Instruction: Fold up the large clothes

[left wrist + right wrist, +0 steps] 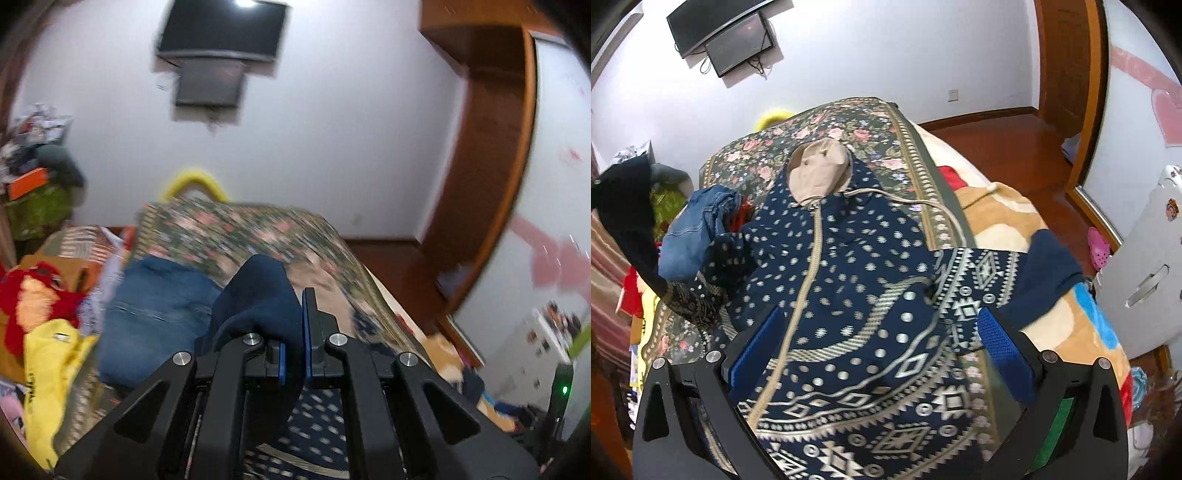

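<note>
Hoodie [849, 280], navy with pale dots and geometric bands, lies spread front-up on a floral bedspread [886, 122], its beige-lined hood [818, 173] toward the wall. The left gripper [293, 332] is pinching the hoodie's plain navy cuff [258, 295], lifted above the garment. The right gripper [882, 336] hovers over the hoodie's lower half, its 2 blue pads spread wide. Crumpled jeans [694, 225] lie beside the hoodie's left sleeve.

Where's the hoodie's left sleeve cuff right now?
The navy cuff is pinched in the left gripper, raised above the jeans; the right wrist view shows it lifted at far left.
</note>
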{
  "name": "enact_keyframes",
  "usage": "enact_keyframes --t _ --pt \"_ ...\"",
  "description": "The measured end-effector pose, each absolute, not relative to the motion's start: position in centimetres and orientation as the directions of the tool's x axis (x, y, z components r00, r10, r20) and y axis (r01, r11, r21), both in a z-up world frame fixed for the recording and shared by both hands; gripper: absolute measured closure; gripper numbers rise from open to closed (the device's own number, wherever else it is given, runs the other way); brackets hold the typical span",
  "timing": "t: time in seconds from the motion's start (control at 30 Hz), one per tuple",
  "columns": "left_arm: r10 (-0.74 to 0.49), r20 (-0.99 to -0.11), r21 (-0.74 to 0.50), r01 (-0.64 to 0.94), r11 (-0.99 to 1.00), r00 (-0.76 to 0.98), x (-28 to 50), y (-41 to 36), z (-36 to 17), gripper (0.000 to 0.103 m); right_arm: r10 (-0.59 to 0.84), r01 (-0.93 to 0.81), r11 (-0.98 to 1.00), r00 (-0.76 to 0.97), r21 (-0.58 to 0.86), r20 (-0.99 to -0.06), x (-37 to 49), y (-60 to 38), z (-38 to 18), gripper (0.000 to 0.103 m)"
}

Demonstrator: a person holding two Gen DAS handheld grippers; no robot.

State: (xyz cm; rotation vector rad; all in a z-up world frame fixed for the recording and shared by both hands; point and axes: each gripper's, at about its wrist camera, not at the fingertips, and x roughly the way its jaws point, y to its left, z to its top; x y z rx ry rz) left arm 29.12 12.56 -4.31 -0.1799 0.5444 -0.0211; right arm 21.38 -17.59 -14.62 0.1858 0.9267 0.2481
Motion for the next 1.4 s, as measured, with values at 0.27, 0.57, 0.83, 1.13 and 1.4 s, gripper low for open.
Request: enact_keyframes --t 0.27,0.57,0.83,1.13,1.4 --pt "-0.160 -0.735 -0.108 0.119 0.987 0.659 31.5 3.7 -13.1 0.097 0.291 -0.117 0.955 0.562 0.274 -0.774 21.2 -19.6 -15.4 0.000" --pt "-0.212 -0.887 -0.129 0.221 0.967 0.411 29.9 -0.9 -21.2 0.067 0.272 -0.121 0.962 0.535 0.246 -0.800 21.2 -19.5 -16.6 0.000" --pt "-0.183 -0.855 -0.090 0.209 0.974 0.484 26.1 2.1 -19.3 0.041 0.269 -0.181 0.962 0.521 0.203 -0.810 21.6 -17.0 -16.6 0.000" --pt "-0.003 -0.819 -0.017 -0.018 1.000 0.574 21.8 12.0 -18.3 0.023 0.324 -0.323 0.930 0.497 0.175 -0.805 22.5 -11.3 -15.6 0.000" --pt "0.113 -0.869 0.051 -0.140 0.989 0.481 19.8 18.2 -23.1 0.023 0.292 -0.545 0.838 0.395 0.034 -0.871 22.7 -3.5 -19.2 0.001"
